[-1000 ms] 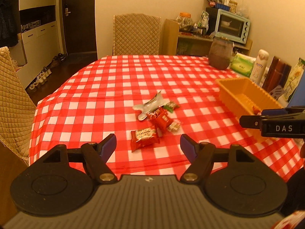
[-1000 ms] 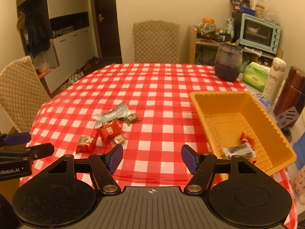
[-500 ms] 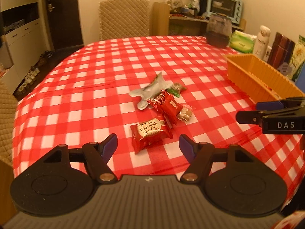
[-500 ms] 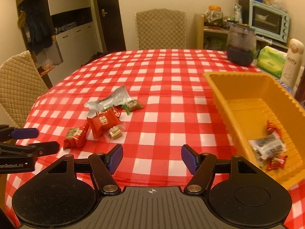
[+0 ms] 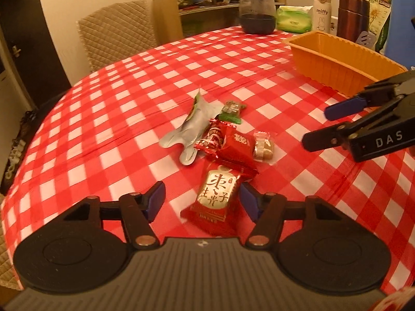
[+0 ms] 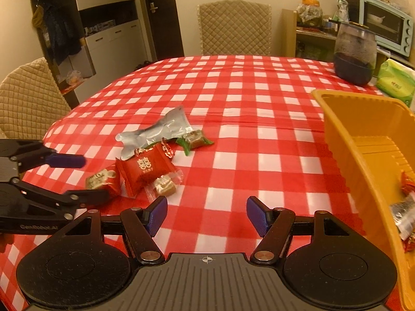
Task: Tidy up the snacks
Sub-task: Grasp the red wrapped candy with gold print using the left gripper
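Note:
A pile of snacks lies on the red checked tablecloth (image 5: pixel 135 119): a silver pouch (image 5: pixel 192 132), a red double-happiness packet (image 5: pixel 237 147), a clear-wrapped brown candy (image 5: pixel 263 146), a green-wrapped candy (image 5: pixel 230 110). A red packet with a gold label (image 5: pixel 218 199) sits between the jaws of my left gripper (image 5: pixel 202 202), which are closing; the left pad still stands off it. My right gripper (image 6: pixel 206 212) is open over bare cloth, just right of the pile (image 6: pixel 145 168). The orange basket (image 6: pixel 337 134) to its right holds a few wrapped snacks (image 6: pixel 404 207).
A dark glass jar (image 6: pixel 355 51), a green tissue pack (image 6: pixel 394 83) and a white bottle (image 5: pixel 321 15) stand behind the basket. Quilted chairs (image 6: pixel 233 28) are at the far and left sides. The table edge runs close on the left.
Both grippers have come down and closer to the snack pile. The left gripper rolled, and its jaws narrowed around the gold-labelled packet. The right gripper's jaws kept their width.

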Motion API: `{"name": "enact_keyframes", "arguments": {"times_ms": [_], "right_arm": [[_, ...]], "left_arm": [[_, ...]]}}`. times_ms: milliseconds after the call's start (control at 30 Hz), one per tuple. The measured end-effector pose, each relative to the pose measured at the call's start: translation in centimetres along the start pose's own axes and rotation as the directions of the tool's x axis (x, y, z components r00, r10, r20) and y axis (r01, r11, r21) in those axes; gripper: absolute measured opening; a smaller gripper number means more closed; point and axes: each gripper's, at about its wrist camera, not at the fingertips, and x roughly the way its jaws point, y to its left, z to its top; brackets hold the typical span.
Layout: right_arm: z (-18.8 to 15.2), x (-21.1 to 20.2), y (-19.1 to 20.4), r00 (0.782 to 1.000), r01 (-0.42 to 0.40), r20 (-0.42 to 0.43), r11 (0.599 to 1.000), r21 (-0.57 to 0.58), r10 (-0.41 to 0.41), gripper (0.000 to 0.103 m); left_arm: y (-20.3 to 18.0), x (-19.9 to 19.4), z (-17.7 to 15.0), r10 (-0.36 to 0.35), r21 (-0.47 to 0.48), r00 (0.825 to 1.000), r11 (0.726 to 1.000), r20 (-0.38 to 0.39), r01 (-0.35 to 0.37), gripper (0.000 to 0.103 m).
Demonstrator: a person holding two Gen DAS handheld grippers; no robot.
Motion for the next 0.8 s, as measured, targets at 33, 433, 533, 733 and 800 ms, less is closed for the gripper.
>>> {"name": "enact_keyframes", "arguments": {"times_ms": [33,433,533,733,800], "right_arm": [[0.1,0.2,0.1,1.0,-0.005,0.001,1.0,-0.001,0.005,0.068],[0.4,2.8,3.3,0.998,-0.061,0.005,0.991,-0.116,0.062,0.067],[0.3,3.8,3.7,1.0,-0.017,-0.007,0.986,-0.165,0.016,0.067],[0.3,5.4,3.8,1.0,-0.025,0.001,0.982,-0.188,0.025,0.059],[0.4,5.6,4.1,0.999,-0.029,0.009,0.979,-0.201,0.032,0.056]], "left_arm": [[0.1,0.2,0.0,-0.01,-0.006,1.0,1.0,-0.004,0.01,0.054],[1.8,-1.1,-0.9,-0.013,-0.221,1.0,0.975,0.004,0.014,0.025],[1.9,-1.3,-1.0,-0.007,-0.224,1.0,0.975,0.011,0.01,0.025],[1.9,-0.9,-1.2,-0.024,-0.244,1.0,0.97,0.008,0.025,0.025],[1.8,-0.8,-1.2,-0.026,-0.244,1.0,0.969,0.008,0.027,0.025]]}}
